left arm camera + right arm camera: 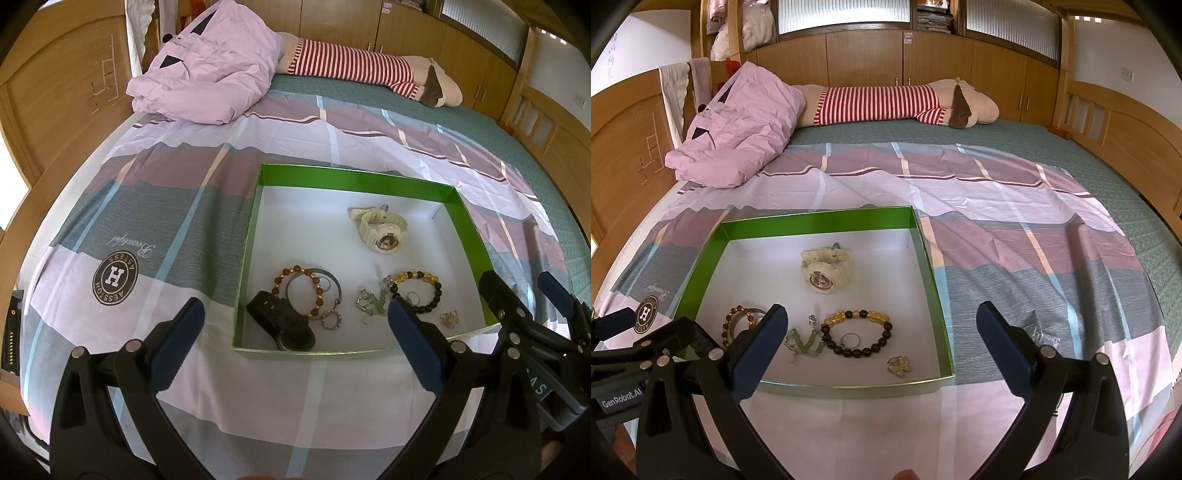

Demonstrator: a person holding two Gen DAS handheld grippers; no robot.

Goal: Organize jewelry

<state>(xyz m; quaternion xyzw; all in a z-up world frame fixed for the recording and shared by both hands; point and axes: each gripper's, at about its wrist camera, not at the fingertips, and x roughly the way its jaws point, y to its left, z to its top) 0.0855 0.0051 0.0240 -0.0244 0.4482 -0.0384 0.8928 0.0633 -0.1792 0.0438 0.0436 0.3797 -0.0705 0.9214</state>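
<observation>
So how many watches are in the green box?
2: a white watch toward the far side, and a black watch at the near left corner. Small pieces may hide others.

In the right wrist view, the left finger [759, 350] of the right gripper covers part of the brown bead bracelet [733, 323] at about eight o'clock in the green box [816, 219], and the black watch [280, 325] is hidden entirely. In the left wrist view, the right finger [413, 343] overlaps the dark bead bracelet [424, 291] at five o'clock. The small gold piece [898, 365] and tangled green charms [805, 341] are too small to identify.
</observation>
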